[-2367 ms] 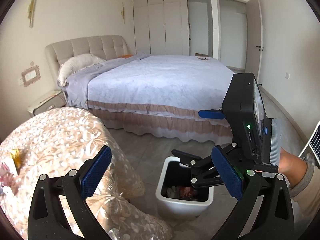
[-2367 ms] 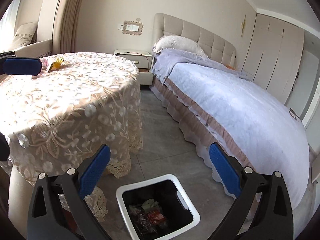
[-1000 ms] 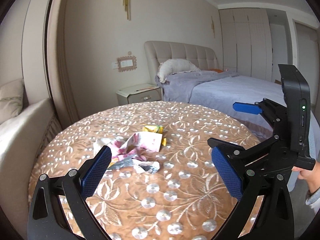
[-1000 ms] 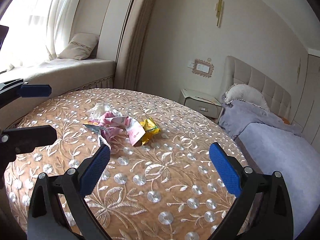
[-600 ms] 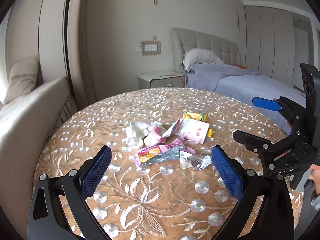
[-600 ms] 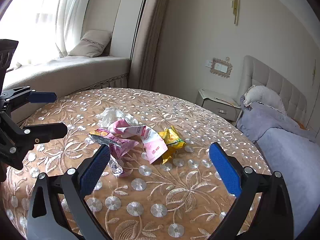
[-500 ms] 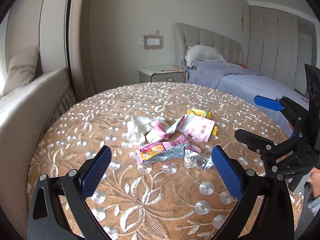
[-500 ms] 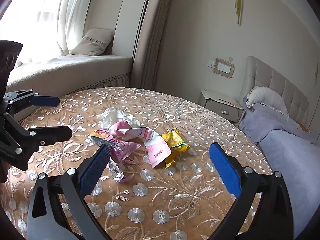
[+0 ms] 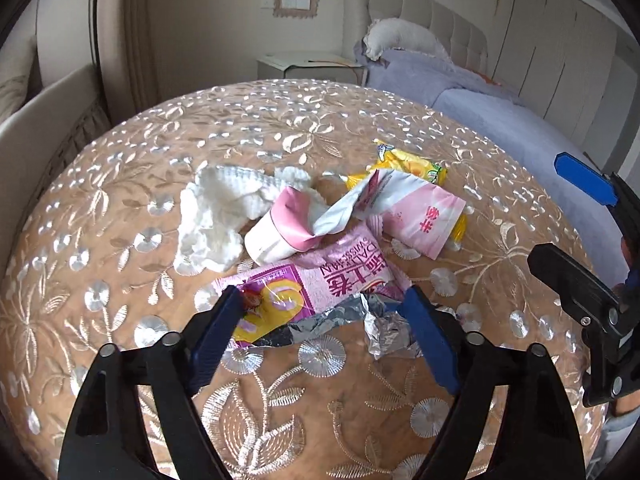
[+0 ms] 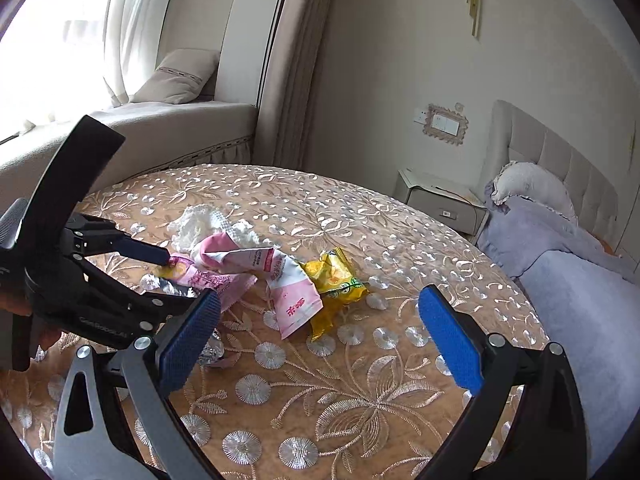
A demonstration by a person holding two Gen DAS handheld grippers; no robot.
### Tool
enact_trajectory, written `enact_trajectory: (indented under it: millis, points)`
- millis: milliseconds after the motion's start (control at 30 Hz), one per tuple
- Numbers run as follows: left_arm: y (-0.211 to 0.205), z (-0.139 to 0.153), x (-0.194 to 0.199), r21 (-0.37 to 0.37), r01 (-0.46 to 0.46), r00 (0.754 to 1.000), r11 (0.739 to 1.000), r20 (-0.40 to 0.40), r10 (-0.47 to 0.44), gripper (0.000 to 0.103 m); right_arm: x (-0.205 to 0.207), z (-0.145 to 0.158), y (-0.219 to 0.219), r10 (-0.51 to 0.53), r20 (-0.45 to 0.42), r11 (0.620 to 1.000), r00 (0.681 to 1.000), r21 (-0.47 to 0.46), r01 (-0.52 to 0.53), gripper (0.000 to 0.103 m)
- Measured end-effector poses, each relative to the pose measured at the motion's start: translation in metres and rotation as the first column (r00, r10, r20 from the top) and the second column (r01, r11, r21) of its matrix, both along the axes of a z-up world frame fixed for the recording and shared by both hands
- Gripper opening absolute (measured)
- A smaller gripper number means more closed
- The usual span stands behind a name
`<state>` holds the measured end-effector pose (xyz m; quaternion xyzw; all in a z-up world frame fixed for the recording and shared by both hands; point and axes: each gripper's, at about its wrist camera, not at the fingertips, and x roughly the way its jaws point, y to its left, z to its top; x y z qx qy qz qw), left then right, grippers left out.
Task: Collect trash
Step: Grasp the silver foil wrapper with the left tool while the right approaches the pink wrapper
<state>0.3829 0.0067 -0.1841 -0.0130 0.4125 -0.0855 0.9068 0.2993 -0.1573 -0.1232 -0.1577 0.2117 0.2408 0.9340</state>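
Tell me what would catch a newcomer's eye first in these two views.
A heap of litter mid-table: crumpled white tissue, pink snack wrappers and a yellow packet on the round table's gold embroidered cloth. The left gripper is closing around the pink-and-silver foil wrapper at the pile's near edge, pads not clearly pressing yet. The right gripper hovers open beside the pile.

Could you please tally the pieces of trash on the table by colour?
White: 1, tissue
Pink: 3, tube, sachet, wrapper
Yellow: 1, packet
Silver: 1, foil
Total: 6
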Motion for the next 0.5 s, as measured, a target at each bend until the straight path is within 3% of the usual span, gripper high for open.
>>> enact_trajectory:
  millis: [67,133,200,433,500]
  points:
    - [-0.007,-0.003,0.003,0.058,0.0,1.0,0.998,0.003,0.0,0.064,0.003,-0.002,-0.001,-0.005,-0.004,1.0,1.0,-0.001,0.005,0.099]
    - [-0.011,-0.005,0.005,0.061,0.032,0.999,0.998,-0.013,-0.032,0.026,0.007,-0.004,-0.001,-0.009,-0.01,1.0,1.0,-0.004,0.009,0.099]
    - [-0.014,-0.008,0.006,0.039,0.065,0.997,0.997,-0.036,-0.063,0.004,0.008,-0.006,-0.001,-0.009,-0.016,1.0,1.0,-0.007,0.009,0.099]
    - [-0.026,0.0,-0.007,0.091,0.09,0.996,0.992,0.01,-0.091,0.0,0.014,-0.01,-0.001,-0.002,-0.059,1.0,0.998,-0.004,0.001,0.099]
    - [-0.02,0.007,-0.013,0.059,0.083,0.996,0.995,0.025,-0.085,0.0,0.015,-0.011,0.0,-0.003,-0.059,1.0,0.998,-0.013,0.002,0.099]
